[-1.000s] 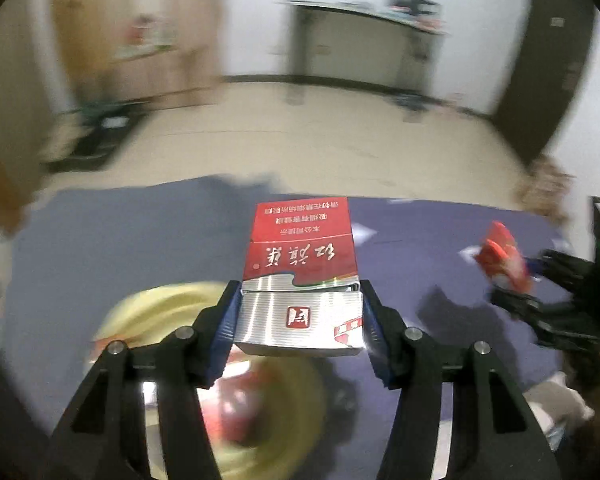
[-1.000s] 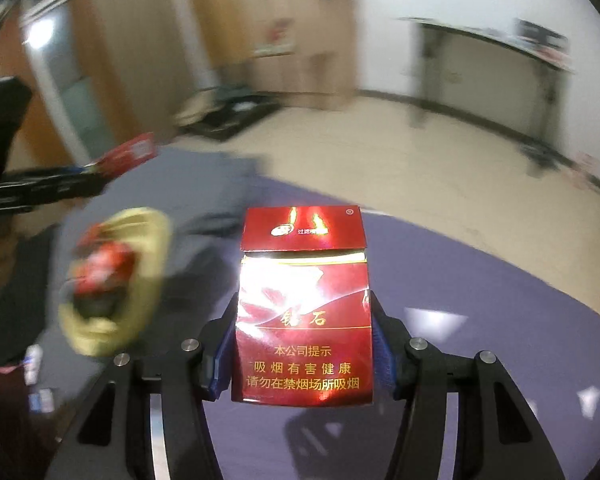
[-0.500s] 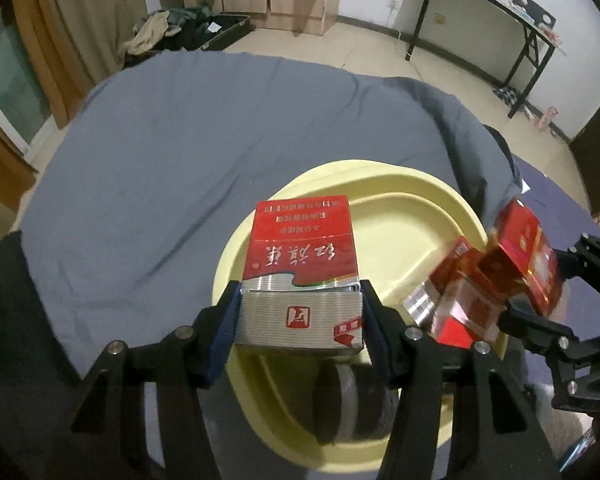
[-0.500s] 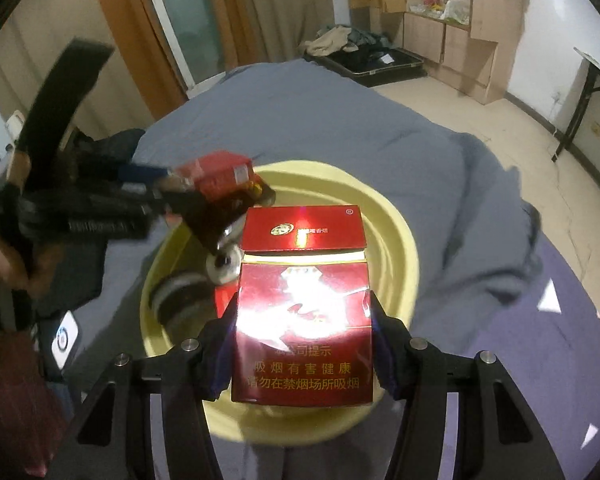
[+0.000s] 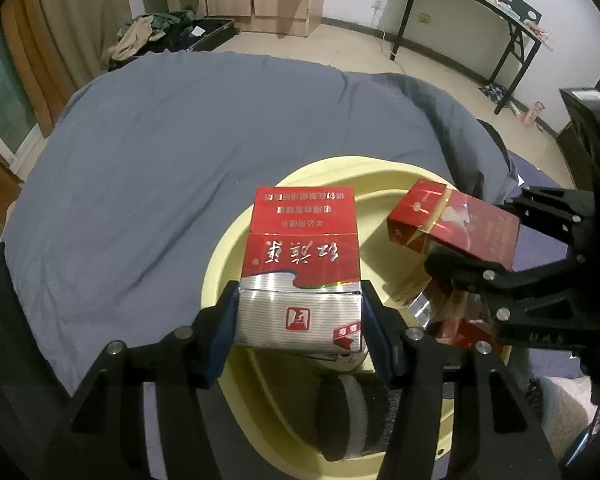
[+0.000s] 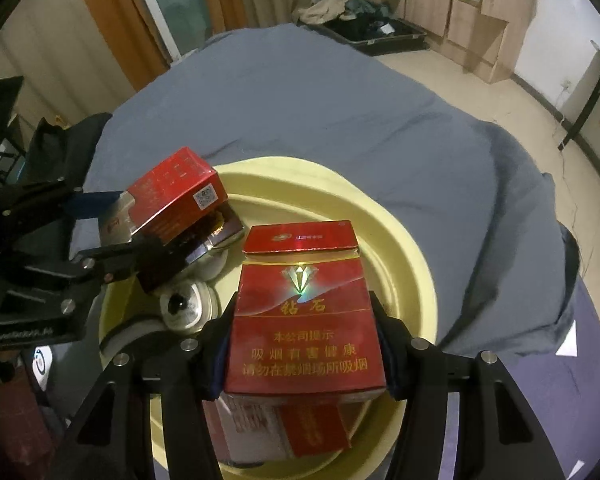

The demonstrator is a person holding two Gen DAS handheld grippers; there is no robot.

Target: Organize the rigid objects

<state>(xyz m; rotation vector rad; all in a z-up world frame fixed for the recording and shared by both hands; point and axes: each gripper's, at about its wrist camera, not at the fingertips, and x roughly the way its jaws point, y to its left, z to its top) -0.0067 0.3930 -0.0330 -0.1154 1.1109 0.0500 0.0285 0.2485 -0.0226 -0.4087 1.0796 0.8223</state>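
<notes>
Cardboard is what both tongs are dealing with: thin, printed cigarette packs, light for their size, stiff along the edges but easy to dent on the broad faces, and glossy enough to slide if pinched weakly. The narrow side walls are the sensible place to take hold, low on the body rather than on the hinged lid, which would flex or flip open.

The left tongs (image 5: 300, 320) stand at a middling width, pads pressed on the two narrow sides of a red-and-silver cigarette pack (image 5: 300, 276), gripping its silver part while the red part points away over the basin. The jaws have just been opening a little, yet the pack sits squarely between them and does not look freed.

The right tongs (image 6: 306, 344) are closed on the side walls of a dark red cigarette pack (image 6: 304, 308) with gold lettering, its lid slightly lifted at the far end. The grip looks firm.

Both packs hang over a pale yellow plastic basin (image 6: 404, 264) that lies on a grey-blue sheet (image 5: 160, 152) on the bed, toward its near edge. Inside the basin lie another red pack (image 6: 300, 428), directly under the right tongs, and a small white round object (image 6: 188, 304) I cannot identify. Judging by this, letting go low inside the basin would suit such light boxes.
</notes>
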